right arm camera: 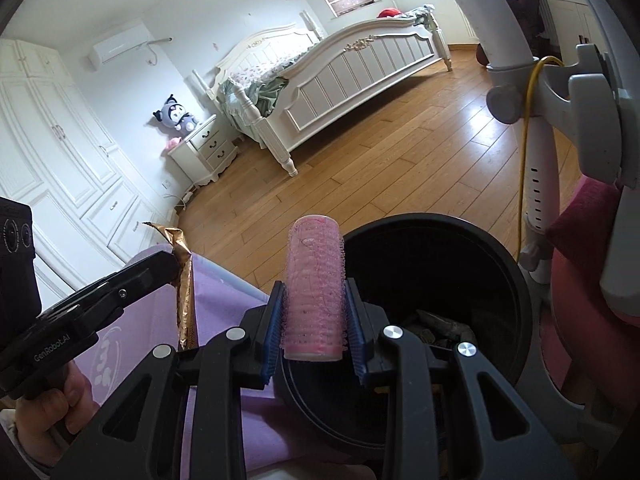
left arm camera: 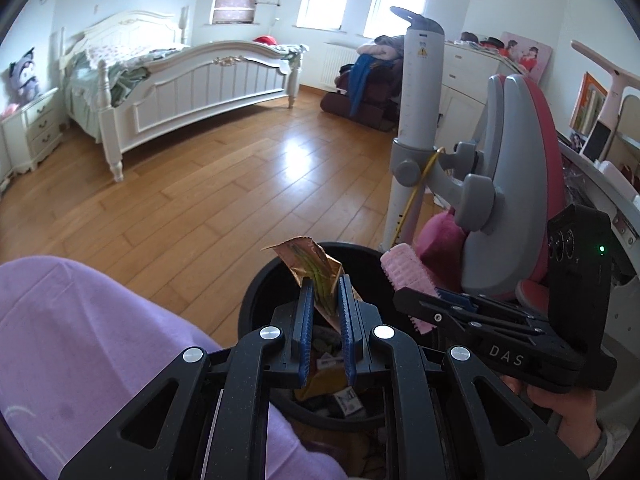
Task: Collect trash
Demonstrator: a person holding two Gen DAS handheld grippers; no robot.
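Observation:
My left gripper (left arm camera: 325, 286) is shut on a crumpled gold foil wrapper (left arm camera: 310, 264), which sticks up above the blue pads over a black trash bin (left arm camera: 256, 292). Several scraps lie at the bin's bottom. My right gripper (right arm camera: 315, 294) is shut on a pink hair roller (right arm camera: 315, 280), held upright beside the rim of the black bin (right arm camera: 516, 280). In the left wrist view the right gripper (left arm camera: 412, 300) holds the pink roller (left arm camera: 404, 266) over the bin's right edge. In the right wrist view the left gripper (right arm camera: 176, 264) carries the gold wrapper (right arm camera: 185, 280) at the left.
A purple-clad leg (left arm camera: 80, 340) lies left of the bin. A grey and pink chair (left arm camera: 516, 184) on a white post (left arm camera: 420, 92) stands right of it. Wooden floor (left arm camera: 200, 184) stretches to a white bed (left arm camera: 192, 80) and nightstand (right arm camera: 204, 148).

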